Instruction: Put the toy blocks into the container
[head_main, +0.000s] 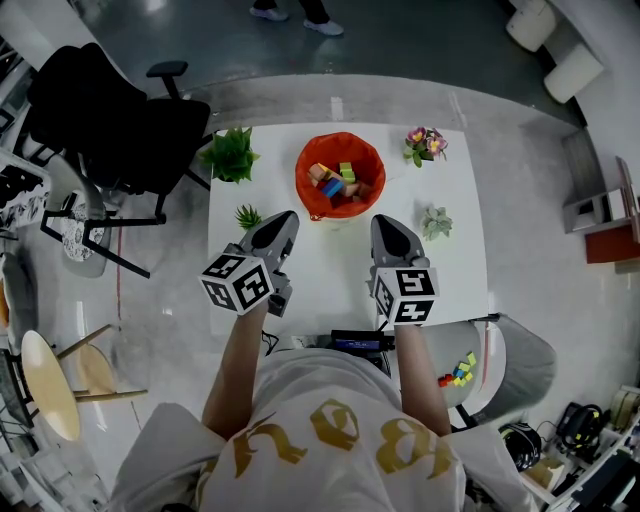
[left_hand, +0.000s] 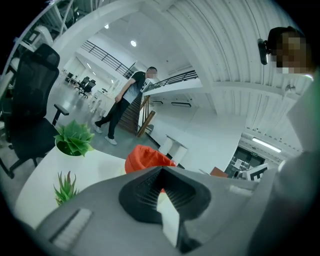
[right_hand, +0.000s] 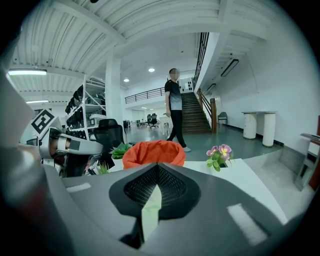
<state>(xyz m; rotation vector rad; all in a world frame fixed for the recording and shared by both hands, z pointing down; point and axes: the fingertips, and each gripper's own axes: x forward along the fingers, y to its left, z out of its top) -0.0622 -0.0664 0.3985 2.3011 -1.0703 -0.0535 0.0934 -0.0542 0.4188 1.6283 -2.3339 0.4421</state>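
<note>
While left gripper (head_main: 287, 217) and right gripper (head_main: 384, 221) are closed empty, the soft orange container (head_main: 304, 182) holds blocks (head_main: 333, 180).

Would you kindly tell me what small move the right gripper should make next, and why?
Probably swing the right gripper toward the small coloured toy blocks on the grey chair seat. Its jaws are together and empty, no loose blocks show on the white table, and the orange fabric container already holds several.
</note>
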